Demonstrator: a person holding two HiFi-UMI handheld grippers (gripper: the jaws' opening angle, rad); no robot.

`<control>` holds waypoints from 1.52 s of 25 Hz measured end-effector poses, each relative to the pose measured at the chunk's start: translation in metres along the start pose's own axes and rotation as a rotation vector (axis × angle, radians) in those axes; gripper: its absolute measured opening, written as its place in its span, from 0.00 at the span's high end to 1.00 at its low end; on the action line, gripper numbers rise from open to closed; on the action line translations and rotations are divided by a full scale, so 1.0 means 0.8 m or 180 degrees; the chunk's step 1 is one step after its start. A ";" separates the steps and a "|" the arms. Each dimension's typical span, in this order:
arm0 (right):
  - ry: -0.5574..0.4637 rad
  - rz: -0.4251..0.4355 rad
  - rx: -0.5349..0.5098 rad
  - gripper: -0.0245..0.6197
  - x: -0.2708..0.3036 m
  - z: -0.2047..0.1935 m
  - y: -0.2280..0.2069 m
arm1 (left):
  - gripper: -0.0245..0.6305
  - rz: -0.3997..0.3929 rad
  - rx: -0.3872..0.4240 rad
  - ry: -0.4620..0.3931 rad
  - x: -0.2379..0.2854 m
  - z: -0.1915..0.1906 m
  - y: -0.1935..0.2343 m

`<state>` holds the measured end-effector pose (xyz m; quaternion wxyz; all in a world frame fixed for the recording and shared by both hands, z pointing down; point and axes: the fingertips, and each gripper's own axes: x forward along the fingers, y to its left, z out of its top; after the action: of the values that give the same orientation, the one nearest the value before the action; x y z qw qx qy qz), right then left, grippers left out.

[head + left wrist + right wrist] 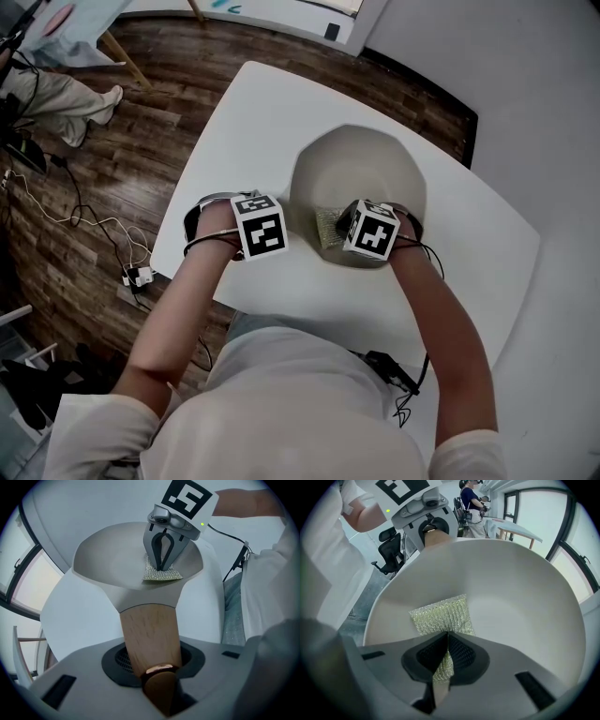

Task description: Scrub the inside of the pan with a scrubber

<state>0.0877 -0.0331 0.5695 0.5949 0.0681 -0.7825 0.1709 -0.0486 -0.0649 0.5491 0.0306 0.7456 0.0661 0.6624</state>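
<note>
A cream pan (361, 173) stands in the middle of the white table (469, 253). Its wooden handle (150, 632) runs straight into my left gripper (157, 677), which is shut on it. A yellow-green mesh scrubber (440, 613) lies flat against the pan's inner wall (515, 592) near the rim. My right gripper (445, 658) is shut on the scrubber's near edge. In the head view the scrubber (327, 228) shows just left of the right gripper (354, 230); the left gripper (267, 230) sits beside the pan's left rim, its cube hiding the handle.
The table's near edge runs just below both grippers, with the person's body behind it. A small black device with a cable (391, 371) lies on the table at the near right. Wooden floor with cables and a power strip (138, 276) lies to the left.
</note>
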 end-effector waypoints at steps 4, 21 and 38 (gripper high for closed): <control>0.0042 0.0014 0.0096 0.93 0.000 -0.017 -0.001 | 0.76 0.0005 -0.0004 -0.0002 0.002 -0.001 -0.001; 0.0810 -0.0242 0.0329 0.93 -0.018 -0.082 -0.037 | 0.76 -0.0044 -0.0007 -0.0016 -0.001 0.003 0.001; 0.0820 -0.0785 0.0749 0.93 -0.031 -0.106 -0.096 | 0.76 -0.0056 0.0009 0.0004 0.001 0.001 -0.001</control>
<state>0.1953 -0.0776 0.5798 0.6944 0.2099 -0.6604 0.1942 -0.0481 -0.0641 0.5497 0.0353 0.7445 0.0736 0.6626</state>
